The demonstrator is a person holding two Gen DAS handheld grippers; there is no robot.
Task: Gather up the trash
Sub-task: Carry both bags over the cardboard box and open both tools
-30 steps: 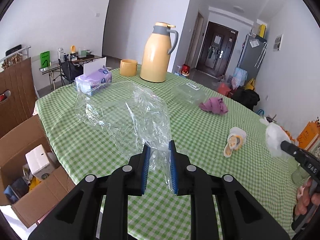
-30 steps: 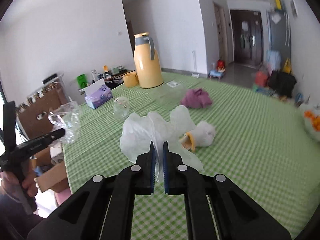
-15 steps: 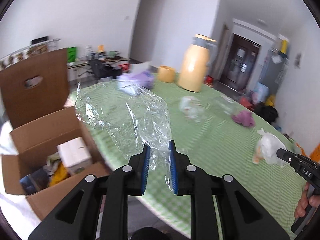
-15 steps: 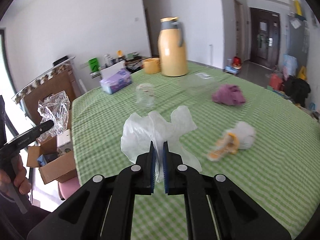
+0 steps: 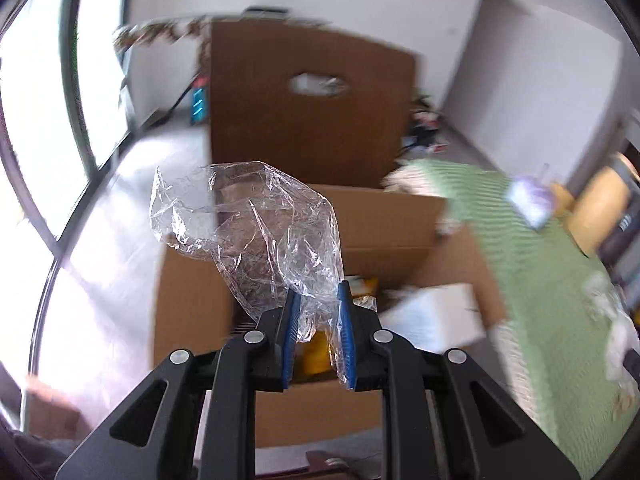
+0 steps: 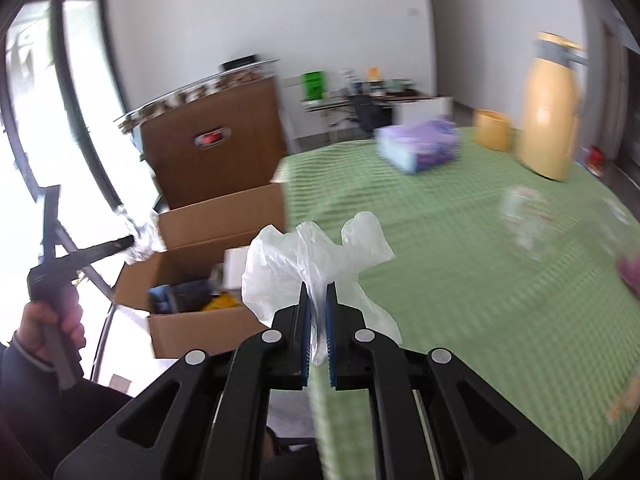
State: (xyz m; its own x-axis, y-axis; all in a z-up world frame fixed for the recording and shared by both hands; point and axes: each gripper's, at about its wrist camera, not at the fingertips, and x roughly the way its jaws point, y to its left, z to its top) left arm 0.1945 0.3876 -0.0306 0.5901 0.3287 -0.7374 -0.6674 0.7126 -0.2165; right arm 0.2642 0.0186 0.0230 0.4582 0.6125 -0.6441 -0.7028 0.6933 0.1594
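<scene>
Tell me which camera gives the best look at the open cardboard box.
The right wrist view: the cardboard box shows whole beside the green tablecloth, flaps up, contents visible. The left wrist view is closer and looks into the cardboard box, but blur and the clear plastic wrap in the left gripper hide part.

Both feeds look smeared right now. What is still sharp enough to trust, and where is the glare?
Left wrist view: the left gripper and its clear plastic wrap are sharp; the cardboard box and green tablecloth are motion-blurred; the window is blown out.
Right wrist view: the right gripper and white plastic bag are crisp; the yellow thermos smears.
</scene>
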